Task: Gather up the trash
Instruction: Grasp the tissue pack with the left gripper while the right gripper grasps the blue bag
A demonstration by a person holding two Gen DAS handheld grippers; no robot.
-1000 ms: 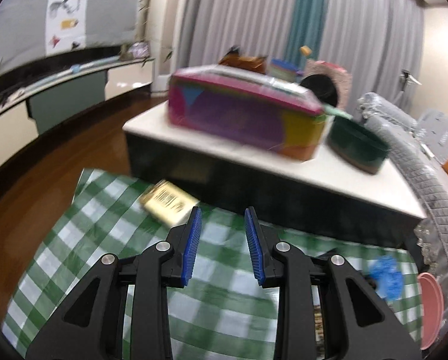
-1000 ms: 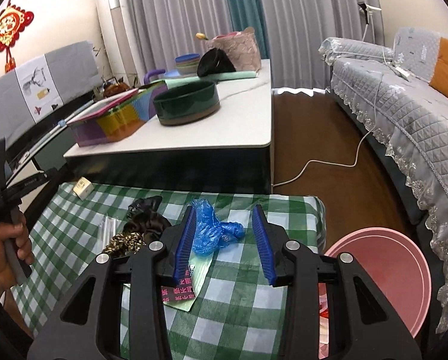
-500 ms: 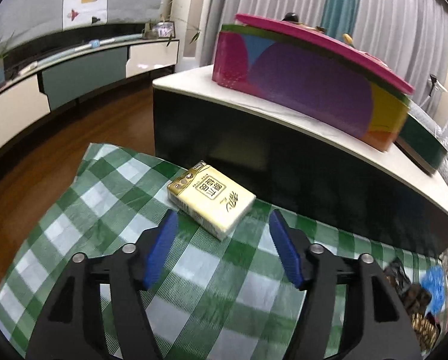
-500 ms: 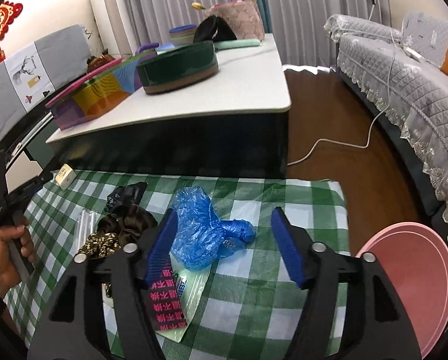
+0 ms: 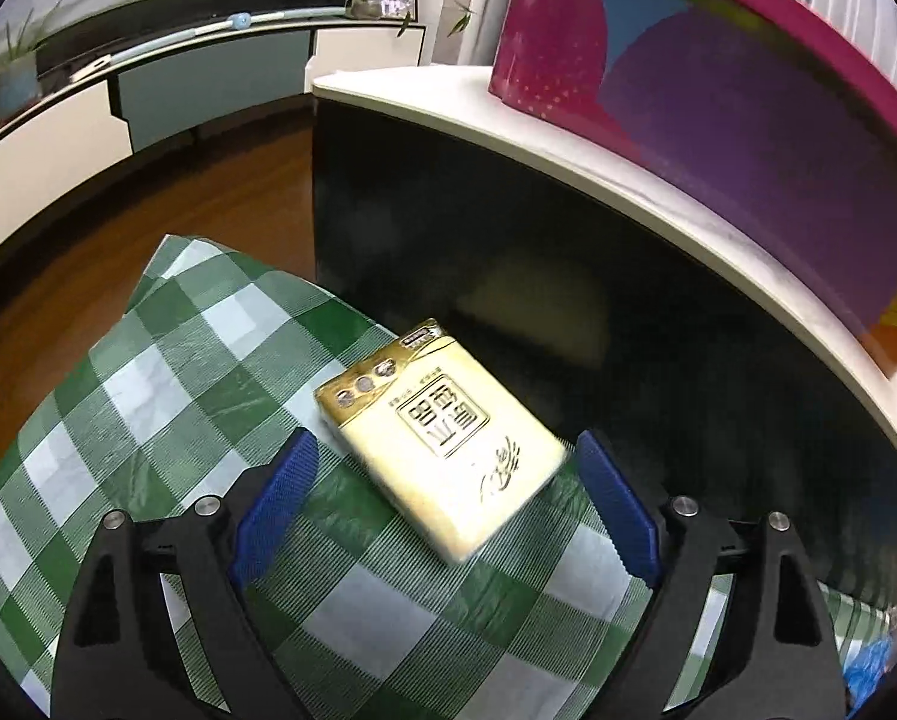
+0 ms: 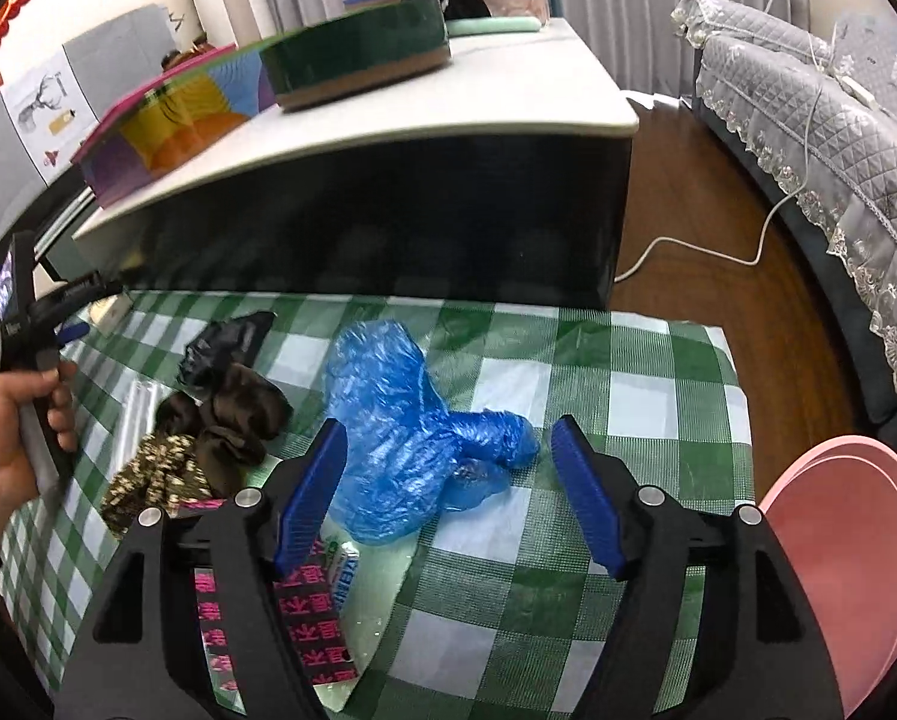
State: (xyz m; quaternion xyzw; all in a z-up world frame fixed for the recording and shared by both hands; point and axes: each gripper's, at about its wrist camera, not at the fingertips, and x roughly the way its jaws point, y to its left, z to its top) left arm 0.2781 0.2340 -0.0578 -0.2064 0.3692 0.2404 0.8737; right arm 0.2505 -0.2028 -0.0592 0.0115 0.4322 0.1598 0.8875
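Early stage of trash collection. The left tongs (image 5: 442, 474) stand wide open and empty, their blue pads flanking a gold-and-cream cigarette pack (image 5: 442, 438) that lies flat on the green checked cloth (image 5: 166, 372) just before the dark front of the low table (image 5: 568, 276); neither pad appears to touch the pack. The right tongs (image 6: 448, 483) are likewise wide open and empty, bracketing a crumpled blue plastic bag (image 6: 406, 420) on the same cloth. Left of the bag lie a black wrapper (image 6: 220, 342), a brown crumpled wrapper (image 6: 232, 420), a clear plastic sleeve (image 6: 133, 402) and, under the left pad, a pink-lettered packet (image 6: 310, 606). A pink bin (image 6: 850, 552), the probable receptacle, sits at the right edge; whether it holds anything cannot be told. As judged, no item visible on the cloth is yet collected; two grasps are imminent and every piece remains to be carried.
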